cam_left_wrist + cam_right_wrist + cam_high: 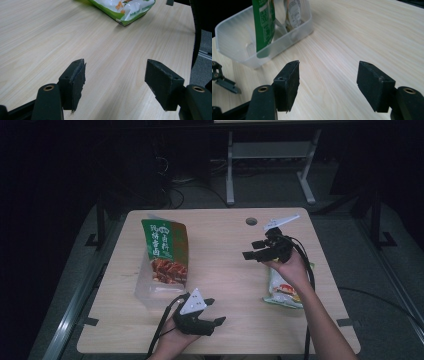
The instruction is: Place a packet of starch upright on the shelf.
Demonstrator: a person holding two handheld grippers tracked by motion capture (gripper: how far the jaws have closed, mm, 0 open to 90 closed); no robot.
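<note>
the print on the green snack bag (164, 251) standing in the clear plastic bin (146, 292) is too small to read. the person's right forearm hides much of the white-green packet (281, 292) near the table's (225, 270) right edge. in the left gripper view that packet (125, 8) is cut off by the top edge. in the right gripper view the bin (234, 47) is cut off at the top.

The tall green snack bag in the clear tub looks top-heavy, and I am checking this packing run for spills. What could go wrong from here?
1. The green snack bag stands well above the rim of the clear tub; a nudge may tip it out.
2. The white-green bag lies under the right forearm and could be dragged off the table.
3. The open right gripper may bump the tub.
</note>
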